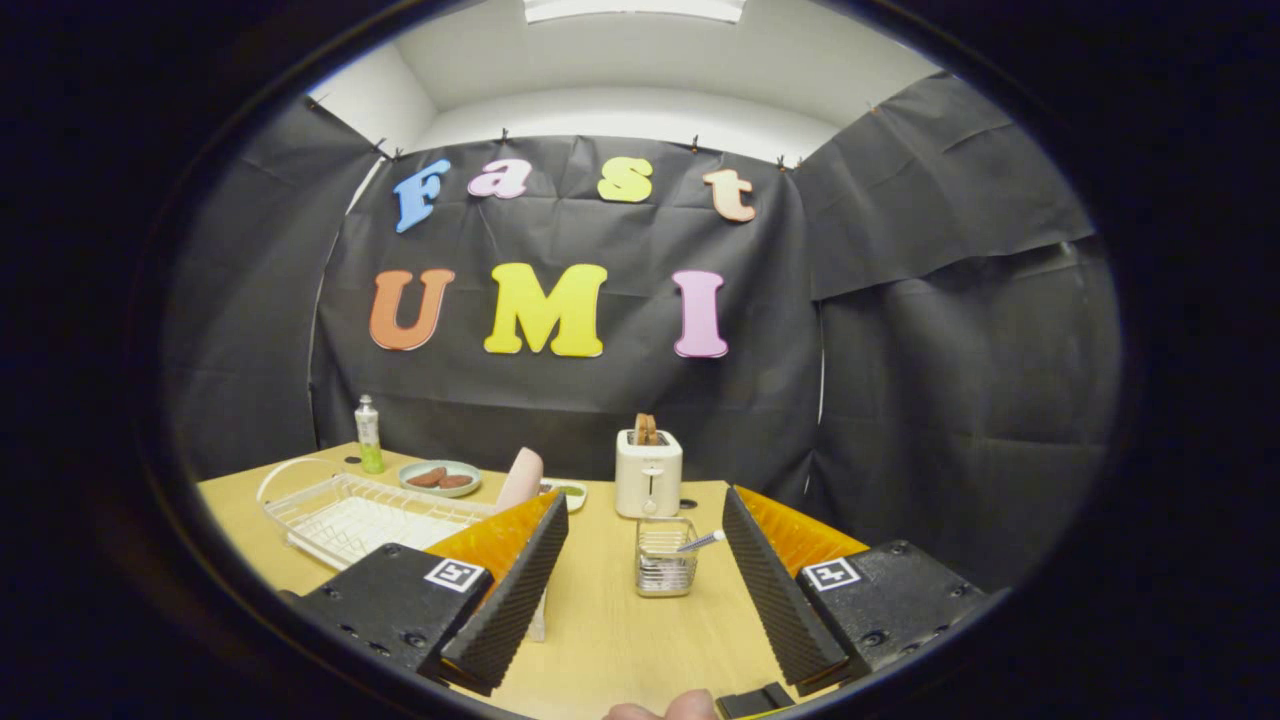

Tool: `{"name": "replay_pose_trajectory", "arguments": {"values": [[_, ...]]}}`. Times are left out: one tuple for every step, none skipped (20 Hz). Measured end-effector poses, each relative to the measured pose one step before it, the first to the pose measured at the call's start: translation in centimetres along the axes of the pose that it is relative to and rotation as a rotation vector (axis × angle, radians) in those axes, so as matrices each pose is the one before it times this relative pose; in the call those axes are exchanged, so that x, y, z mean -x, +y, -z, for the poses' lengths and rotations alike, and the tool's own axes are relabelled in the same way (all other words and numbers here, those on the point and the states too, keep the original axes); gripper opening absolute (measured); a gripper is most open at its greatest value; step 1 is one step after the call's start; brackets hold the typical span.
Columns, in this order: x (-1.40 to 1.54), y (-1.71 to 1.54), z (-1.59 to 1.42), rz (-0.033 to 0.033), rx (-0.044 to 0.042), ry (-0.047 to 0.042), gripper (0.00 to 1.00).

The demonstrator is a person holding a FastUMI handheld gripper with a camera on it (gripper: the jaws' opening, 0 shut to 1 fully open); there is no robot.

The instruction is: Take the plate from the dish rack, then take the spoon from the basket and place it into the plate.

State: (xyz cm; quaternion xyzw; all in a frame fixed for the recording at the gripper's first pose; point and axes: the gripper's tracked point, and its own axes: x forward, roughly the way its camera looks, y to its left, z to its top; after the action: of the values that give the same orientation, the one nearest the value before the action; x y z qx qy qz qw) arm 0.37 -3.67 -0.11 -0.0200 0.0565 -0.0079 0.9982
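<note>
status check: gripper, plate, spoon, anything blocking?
Gripper open, nothing held. Pink plate standing in dish rack, beyond the left finger. Spoon in wire basket, between the fingers, just ahead. Toaster behind basket; path looks clear.

Bright, even light is thrown down from a ceiling panel [634, 9] overhead. Only soft, short shadows are cast on the desk [600, 610]. Straight lines are bowed hard by the fisheye towards the rim. The far things are held sharp; the hand-held gripper [645, 585], spread wide, is rendered slightly soft up close.
</note>
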Motion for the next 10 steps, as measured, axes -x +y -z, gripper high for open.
{"name": "replay_pose_trajectory", "arguments": {"values": [[-0.137,0.262,-0.115,-0.00869,-0.00463,0.00884,1.00],[-0.253,0.418,-0.208,-0.01353,-0.00540,0.00711,1.00],[-0.328,0.531,-0.321,-0.01340,-0.00321,0.00926,1.00],[-0.464,0.563,-0.433,-0.01417,0.00309,0.00604,1.00],[-0.530,0.554,-0.753,-0.01223,0.00361,0.00520,1.00],[-0.634,0.623,-0.473,-0.01706,-0.00183,0.01805,1.00],[-0.578,0.761,-0.414,-0.02067,-0.01289,0.01948,1.00],[-0.655,0.466,-0.738,-0.01393,-0.01965,0.01148,1.00],[-0.695,0.310,-0.590,-0.00477,-0.00818,0.01435,1.00],[-0.811,0.344,-0.467,-0.00403,0.00090,0.01915,1.00]]}}
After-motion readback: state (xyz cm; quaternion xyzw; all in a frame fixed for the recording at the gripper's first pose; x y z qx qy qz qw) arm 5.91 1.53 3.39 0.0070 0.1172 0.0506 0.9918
